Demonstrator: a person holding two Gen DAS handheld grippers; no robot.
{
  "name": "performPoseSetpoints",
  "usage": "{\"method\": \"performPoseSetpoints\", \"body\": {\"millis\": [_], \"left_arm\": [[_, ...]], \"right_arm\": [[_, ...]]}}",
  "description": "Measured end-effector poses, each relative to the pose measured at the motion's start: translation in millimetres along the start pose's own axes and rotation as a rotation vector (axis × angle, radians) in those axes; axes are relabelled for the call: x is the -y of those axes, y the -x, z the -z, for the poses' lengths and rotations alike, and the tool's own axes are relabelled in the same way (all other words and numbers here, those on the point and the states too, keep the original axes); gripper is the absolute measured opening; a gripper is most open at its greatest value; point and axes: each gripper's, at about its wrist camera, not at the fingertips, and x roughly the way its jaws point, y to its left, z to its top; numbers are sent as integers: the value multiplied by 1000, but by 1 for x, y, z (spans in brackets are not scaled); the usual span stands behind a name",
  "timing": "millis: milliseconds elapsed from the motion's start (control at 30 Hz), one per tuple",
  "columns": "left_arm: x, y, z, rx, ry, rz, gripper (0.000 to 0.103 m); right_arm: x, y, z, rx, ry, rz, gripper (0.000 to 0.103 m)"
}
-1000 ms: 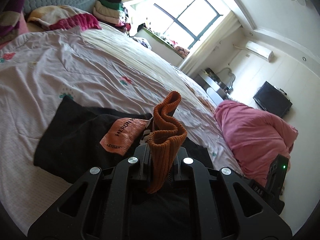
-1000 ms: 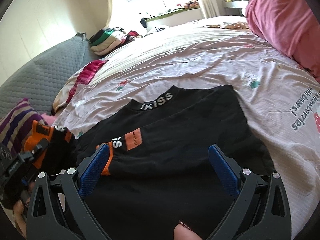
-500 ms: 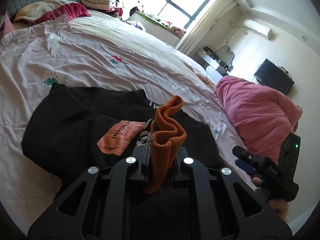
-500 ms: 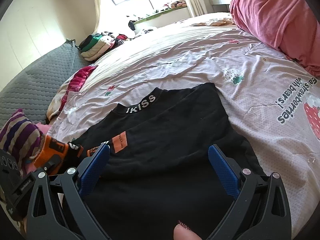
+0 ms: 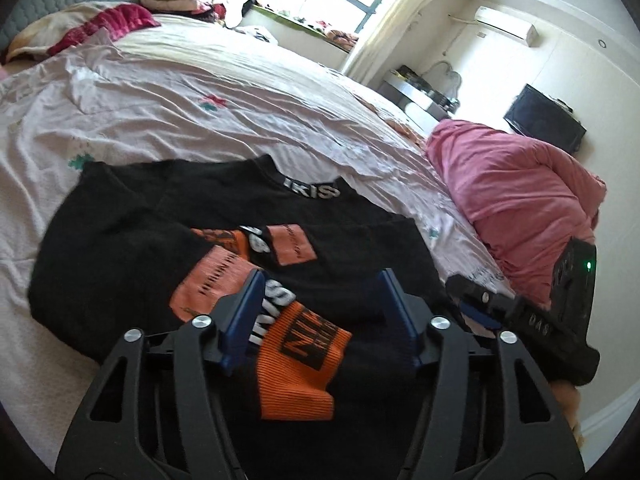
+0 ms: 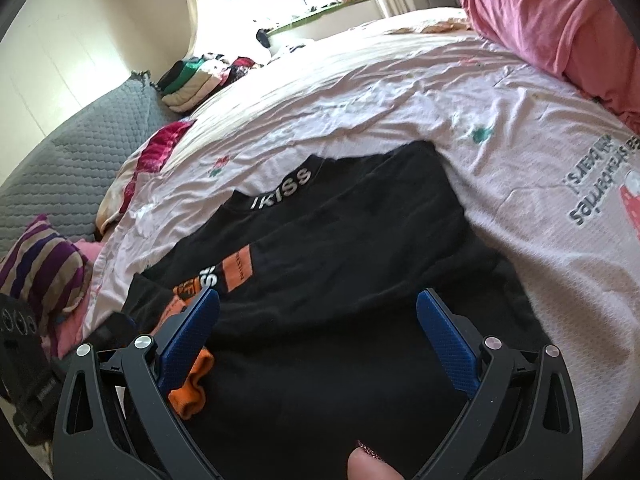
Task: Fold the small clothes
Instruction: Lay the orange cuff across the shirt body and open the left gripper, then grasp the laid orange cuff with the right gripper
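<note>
while the left gripper is opening over the orange cuff at 6 o'clock, lift clear without snagging; right gripper gapes empty over the black sweater.

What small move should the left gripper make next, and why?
Probably back the left gripper off the orange cuff: its jaws are opening, and the sleeve already lies folded across the black sweater on the bed sheet.
</note>
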Motion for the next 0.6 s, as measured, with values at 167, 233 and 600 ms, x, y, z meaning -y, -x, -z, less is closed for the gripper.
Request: {"method": "performPoseSetpoints", "body": {"millis": [167,233,600], "left_arm": [[-15,9,-7,24,31,-92,77],[-24,15,-11,42,52,-139,88],[-61,32,-20,66,114,-332,93]], "right_arm": [[-15,-14,13,-59,40,-33,98],[-22,-18,18,-77,55,-54,98],[-79,-50,51,-222,154,-179,75]]}}
